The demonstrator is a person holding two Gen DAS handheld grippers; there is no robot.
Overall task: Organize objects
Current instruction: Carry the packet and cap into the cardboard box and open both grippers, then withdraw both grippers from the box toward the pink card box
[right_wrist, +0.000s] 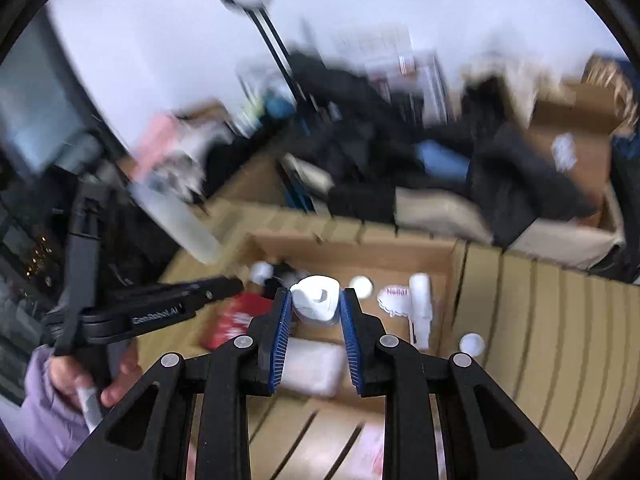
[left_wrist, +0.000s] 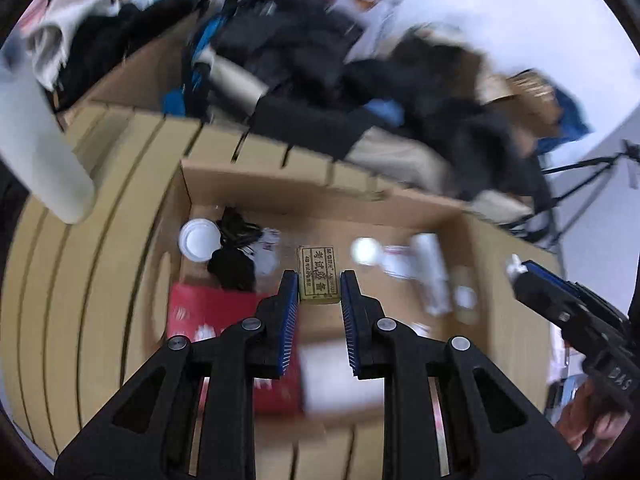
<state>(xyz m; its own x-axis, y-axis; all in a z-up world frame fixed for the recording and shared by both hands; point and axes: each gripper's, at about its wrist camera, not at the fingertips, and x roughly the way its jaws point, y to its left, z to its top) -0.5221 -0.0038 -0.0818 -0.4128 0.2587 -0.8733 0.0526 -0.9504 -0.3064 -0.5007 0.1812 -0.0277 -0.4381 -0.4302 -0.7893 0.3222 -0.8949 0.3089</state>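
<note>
The left claw (left_wrist: 319,286) gripped one small tan printed box (left_wrist: 318,278) above the open cardboard box (left_wrist: 320,200), clear of its walls. The right claw (right_wrist: 313,304) clamped one white cap-like object (right_wrist: 314,298) over the same box. Inside lay one red packet (left_wrist: 200,312), two white round lids (left_wrist: 199,239), and a white bottle (left_wrist: 432,276).

Slatted table (left_wrist: 100,264); cardboard box (left_wrist: 320,192)
</note>
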